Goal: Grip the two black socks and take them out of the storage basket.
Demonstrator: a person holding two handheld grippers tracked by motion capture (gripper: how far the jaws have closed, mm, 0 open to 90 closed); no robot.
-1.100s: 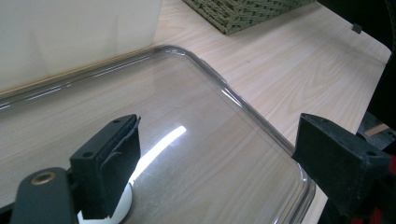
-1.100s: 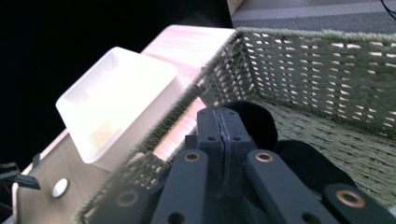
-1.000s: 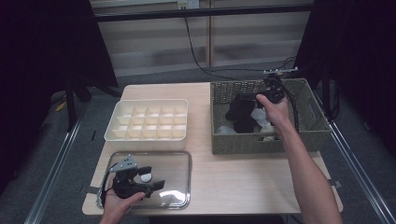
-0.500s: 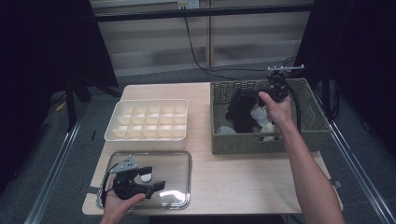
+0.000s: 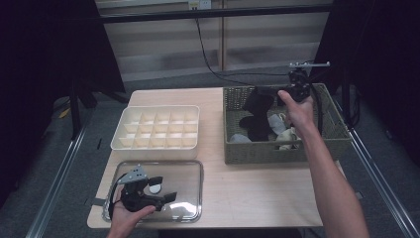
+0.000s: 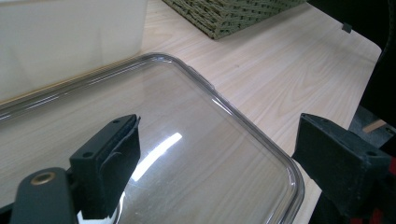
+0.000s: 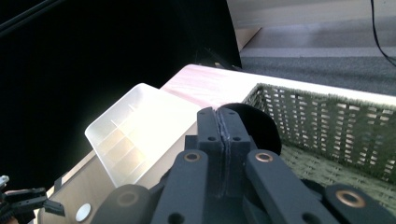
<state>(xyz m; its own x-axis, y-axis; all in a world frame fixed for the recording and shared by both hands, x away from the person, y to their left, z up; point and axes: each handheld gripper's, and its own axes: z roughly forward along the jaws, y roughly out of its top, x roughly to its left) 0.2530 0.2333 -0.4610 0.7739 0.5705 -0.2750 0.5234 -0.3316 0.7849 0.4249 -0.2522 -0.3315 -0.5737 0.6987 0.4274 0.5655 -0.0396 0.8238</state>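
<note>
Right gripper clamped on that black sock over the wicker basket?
Touching. In the right gripper view the right gripper is shut on the black sock; in the high view the sock hangs from it above the woven green basket.

Both grippers are black. Right gripper: flat jaw pads, brass-coloured pivot rivets and small screws behind the jaws. Left gripper: block-shaped jaws; grey three-cornered plate behind them. Forearms bare, no sleeves.

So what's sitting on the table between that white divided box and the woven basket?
Nothing: in the high view a bare strip of wooden table separates the white divided box from the woven basket.
</note>
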